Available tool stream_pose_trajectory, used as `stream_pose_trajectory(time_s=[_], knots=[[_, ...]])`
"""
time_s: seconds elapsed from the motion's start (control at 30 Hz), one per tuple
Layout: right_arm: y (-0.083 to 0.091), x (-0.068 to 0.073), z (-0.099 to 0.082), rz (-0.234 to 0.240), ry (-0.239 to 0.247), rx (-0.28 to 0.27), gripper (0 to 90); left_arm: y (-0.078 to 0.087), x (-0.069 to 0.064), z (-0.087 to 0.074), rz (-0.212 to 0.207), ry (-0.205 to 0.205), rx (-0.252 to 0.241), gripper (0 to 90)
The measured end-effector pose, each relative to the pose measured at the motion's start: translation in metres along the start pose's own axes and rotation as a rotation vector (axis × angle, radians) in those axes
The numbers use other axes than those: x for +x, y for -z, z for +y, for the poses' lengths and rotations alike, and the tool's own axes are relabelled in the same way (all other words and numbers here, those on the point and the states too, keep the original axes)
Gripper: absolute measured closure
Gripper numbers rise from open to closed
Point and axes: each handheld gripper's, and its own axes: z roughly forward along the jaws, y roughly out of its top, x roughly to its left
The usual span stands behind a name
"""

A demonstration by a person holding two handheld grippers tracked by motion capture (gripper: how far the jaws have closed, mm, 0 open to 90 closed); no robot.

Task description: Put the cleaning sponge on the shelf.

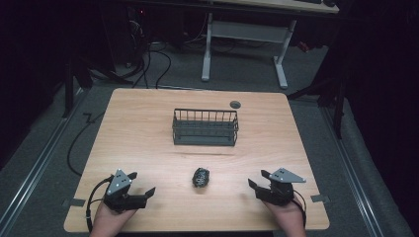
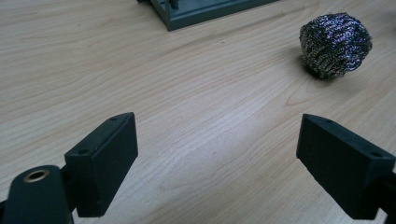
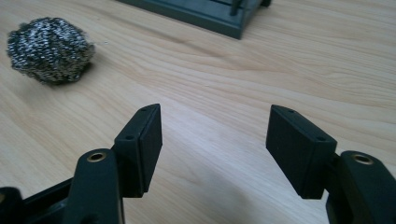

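Note:
A ball of steel wool (image 1: 200, 177) lies on the wooden table (image 1: 148, 138) near the front, between the two grippers. It is at the upper right in the left gripper view (image 2: 335, 44) and the upper left in the right gripper view (image 3: 49, 49). A dark wire basket (image 1: 205, 127) stands mid-table behind it. My left gripper (image 1: 142, 183) rests at the front left, open and holding nothing (image 2: 217, 158). At the front right my right gripper (image 1: 258, 178) is open too, with bare table between its jaws (image 3: 214, 144).
A round grommet (image 1: 235, 104) sits at the table's far edge. Beyond the table are a white desk frame (image 1: 244, 44), cables on the floor and dark stands at both sides. The basket's base edge (image 2: 210, 14) (image 3: 196, 16) lies ahead of each gripper.

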Motion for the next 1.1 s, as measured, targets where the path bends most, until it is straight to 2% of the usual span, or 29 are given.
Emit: stream_pose_trajectory(time_s=[0.13, 0.2, 0.23, 0.3, 0.37, 0.53, 0.6, 0.8, 1.1], knots=[[0.008, -0.009, -0.006, -0.03, 0.011, 0.006, 35.3, -0.003, -0.005, 0.001, -0.002, -0.007, 0.005, 12.6], [0.016, -0.014, -0.014, -0.054, 0.016, -0.002, 35.8, -0.005, -0.007, 0.002, -0.002, -0.011, 0.009, 12.5], [0.022, -0.019, -0.02, -0.057, -0.022, -0.017, 36.7, -0.007, -0.009, 0.004, -0.008, -0.007, 0.009, 12.5], [0.024, -0.023, -0.021, -0.05, -0.069, -0.037, 36.9, -0.009, -0.011, 0.007, -0.009, -0.006, 0.007, 12.5], [0.025, -0.024, -0.022, -0.054, -0.086, -0.047, 37.2, -0.011, -0.014, 0.009, -0.017, 0.001, -0.001, 12.3], [0.022, -0.023, -0.023, -0.052, -0.069, -0.039, 37.6, -0.014, -0.02, 0.012, -0.026, 0.003, -0.003, 12.2], [0.022, -0.023, -0.023, -0.052, -0.068, -0.041, 37.7, -0.017, -0.025, 0.014, -0.044, 0.011, -0.003, 12.2], [0.02, -0.024, -0.023, -0.044, -0.071, -0.039, 38.1, -0.029, -0.039, 0.019, -0.073, -0.009, 0.005, 12.2], [0.018, -0.021, -0.023, -0.039, -0.063, -0.033, 38.6, -0.038, -0.052, 0.025, -0.103, -0.019, 0.003, 13.0]])
